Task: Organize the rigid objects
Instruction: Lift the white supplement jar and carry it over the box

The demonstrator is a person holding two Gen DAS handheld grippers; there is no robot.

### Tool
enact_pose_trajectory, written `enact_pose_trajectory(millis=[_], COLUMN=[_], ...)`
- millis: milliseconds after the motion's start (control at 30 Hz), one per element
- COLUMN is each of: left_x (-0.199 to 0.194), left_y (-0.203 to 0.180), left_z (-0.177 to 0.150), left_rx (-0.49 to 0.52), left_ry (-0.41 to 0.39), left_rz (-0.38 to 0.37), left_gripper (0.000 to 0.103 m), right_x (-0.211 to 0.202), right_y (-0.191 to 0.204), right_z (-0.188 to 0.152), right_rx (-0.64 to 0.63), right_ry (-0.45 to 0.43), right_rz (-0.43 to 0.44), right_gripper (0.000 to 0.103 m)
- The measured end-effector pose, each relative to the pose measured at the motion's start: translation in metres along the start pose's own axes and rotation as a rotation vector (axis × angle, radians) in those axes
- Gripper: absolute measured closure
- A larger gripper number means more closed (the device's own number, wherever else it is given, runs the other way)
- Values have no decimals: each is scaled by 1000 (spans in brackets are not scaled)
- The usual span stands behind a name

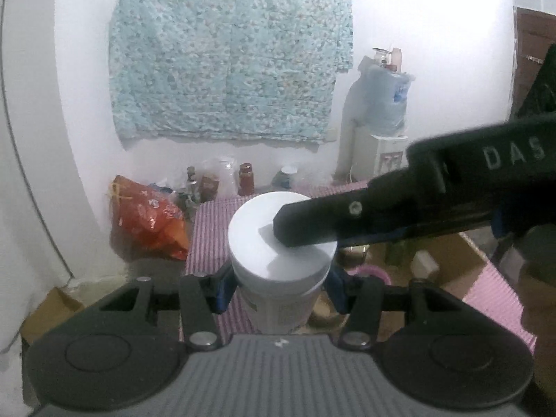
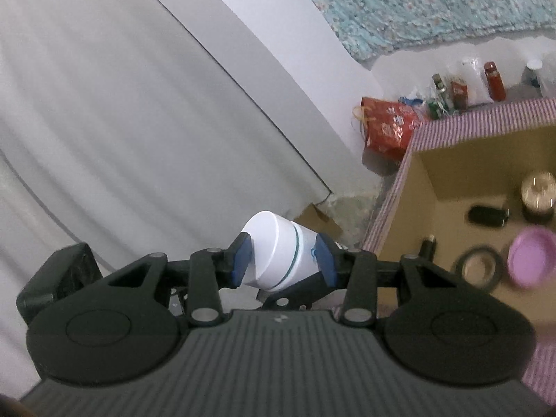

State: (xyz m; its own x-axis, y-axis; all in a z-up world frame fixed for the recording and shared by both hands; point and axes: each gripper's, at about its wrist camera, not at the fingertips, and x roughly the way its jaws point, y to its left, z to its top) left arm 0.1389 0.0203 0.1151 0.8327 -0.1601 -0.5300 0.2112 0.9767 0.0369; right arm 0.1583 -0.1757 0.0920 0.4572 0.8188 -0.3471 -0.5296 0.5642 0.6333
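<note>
A white jar [image 1: 278, 236] with a flat white lid stands upright between the blue pads of my left gripper [image 1: 280, 292], which is shut on its body below the lid. My right gripper comes in from the right, and its black upper finger [image 1: 312, 222] lies across the lid's top. In the right wrist view the jar [image 2: 278, 253] appears tilted between the blue pads of my right gripper [image 2: 283, 260]: one pad presses the lid's top, the other the body by the green band. The jar hangs in the air above the striped cloth.
An open cardboard box [image 2: 427, 173] on a pink striped cloth [image 2: 451, 118] holds a pink lid [image 2: 531, 257], a tape roll [image 2: 481, 267] and a disc spindle [image 2: 538, 198]. A red bag [image 1: 146, 219], bottles [image 1: 245, 179] and a water dispenser [image 1: 382, 111] line the wall.
</note>
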Motion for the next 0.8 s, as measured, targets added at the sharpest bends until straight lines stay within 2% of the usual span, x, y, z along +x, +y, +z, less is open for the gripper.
enact_pose_trajectory(millis=[200,400,633,800], left_x=[65,137,192,216], left_y=[-3,-16,-29,-38], left_z=[39,50,45,37], left_rx=[7,16,63,133], left_ry=[79,191,310,378], left_rz=[-13,-12,15,47], left_gripper=[49,49,49,49], right_x=[13,37,59,78], right_y=[-35,-97,-167,-192], right_z=[54,85,85,75], right_rx=[58,163,303,363], right_ry=[20,77,140,172], right_rz=[-63,-124,-117,-117], right_gripper=[61,60,60,58])
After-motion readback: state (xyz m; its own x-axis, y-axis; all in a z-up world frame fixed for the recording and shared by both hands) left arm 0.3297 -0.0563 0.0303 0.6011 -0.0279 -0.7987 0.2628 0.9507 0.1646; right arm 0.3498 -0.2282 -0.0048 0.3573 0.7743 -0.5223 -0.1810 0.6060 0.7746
